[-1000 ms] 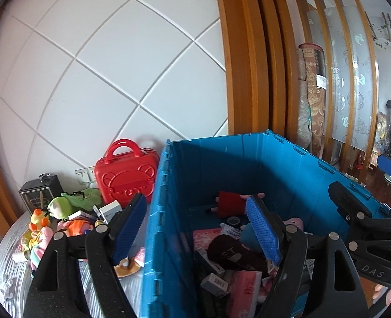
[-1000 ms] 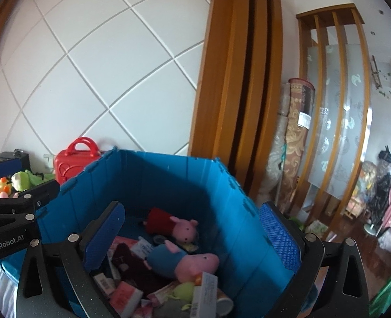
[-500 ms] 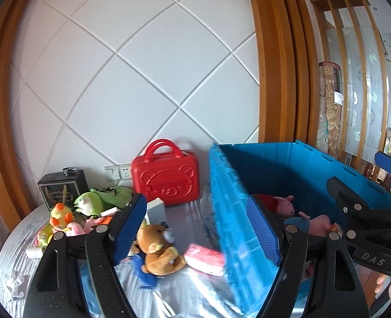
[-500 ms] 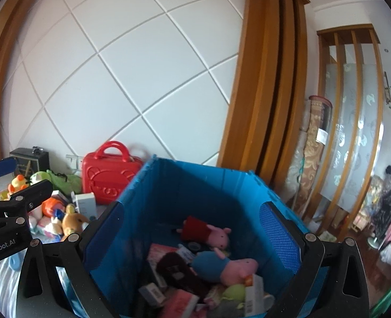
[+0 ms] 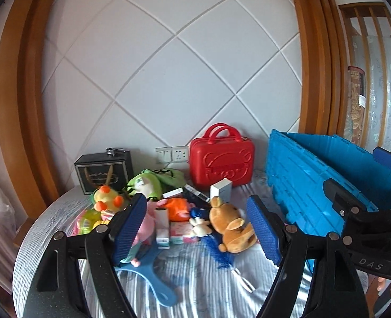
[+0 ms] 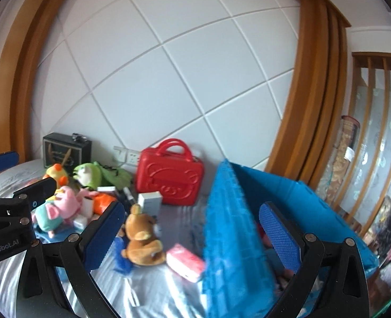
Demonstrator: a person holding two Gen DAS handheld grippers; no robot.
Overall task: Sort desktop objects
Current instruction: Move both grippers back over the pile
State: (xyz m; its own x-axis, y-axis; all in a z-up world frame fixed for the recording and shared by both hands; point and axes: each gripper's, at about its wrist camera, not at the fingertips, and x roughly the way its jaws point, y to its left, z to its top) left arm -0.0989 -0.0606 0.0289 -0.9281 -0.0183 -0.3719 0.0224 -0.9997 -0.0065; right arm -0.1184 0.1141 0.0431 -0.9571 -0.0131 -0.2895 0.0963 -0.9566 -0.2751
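A pile of toys and small boxes lies on the table: a brown plush bear (image 5: 231,225) (image 6: 140,234), a pink plush (image 6: 63,208), an orange-and-yellow plush (image 5: 105,201), a green plush (image 5: 145,184), a blue comb (image 5: 219,251) and a pink packet (image 6: 186,261). A big blue crate (image 5: 328,177) (image 6: 230,238) stands at the right. My left gripper (image 5: 196,234) is open and empty above the table, facing the pile. My right gripper (image 6: 192,234) is open and empty, straddling the crate's left wall.
A red toy suitcase (image 5: 222,156) and a black box (image 5: 104,169) stand against the tiled wall, by a wall socket (image 5: 173,154). A blue hand mirror (image 5: 153,281) lies near the front. The table (image 5: 49,225) has a striped cloth and a rounded left edge.
Both grippers have swung left, away from the crate's inside toward the toy pile. The crate's contents have left the view. Both stay open and empty.
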